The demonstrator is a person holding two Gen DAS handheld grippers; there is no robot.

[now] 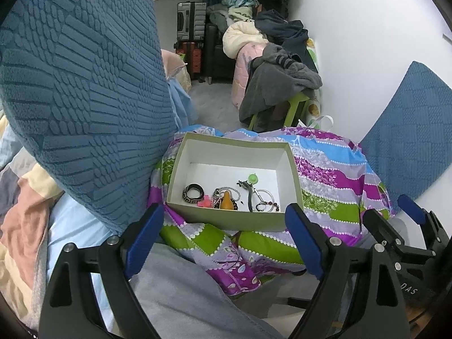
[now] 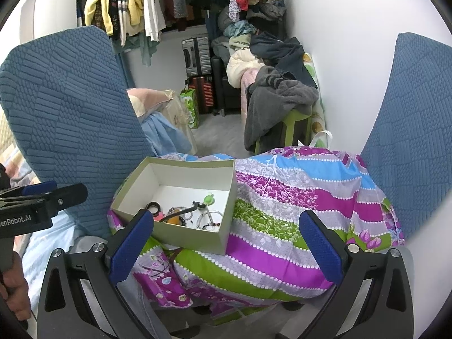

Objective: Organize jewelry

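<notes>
An open cardboard box (image 1: 234,220) rests on a bright patterned quilt (image 1: 333,180). Its white floor holds a black-and-gold bangle (image 1: 193,193), an amber pendant on a bead chain (image 1: 227,202), a small pink piece (image 1: 205,203), a green round charm (image 1: 252,178), a dark clip (image 1: 248,195) and a clear bangle (image 1: 265,196). My left gripper (image 1: 226,240) hangs open just in front of the box, nothing between its blue pads. The right wrist view shows the box (image 2: 192,237) at centre left. My right gripper (image 2: 226,245) is open over the quilt (image 2: 282,226), to the right of the box.
Blue textured cushions (image 1: 79,99) (image 2: 409,130) rise on both sides of the quilt. Behind it are a green stool under grey clothes (image 2: 276,107), suitcases (image 2: 196,56) and hanging clothes (image 2: 135,0). A hand (image 2: 11,279) holds the left gripper's handle at the left edge.
</notes>
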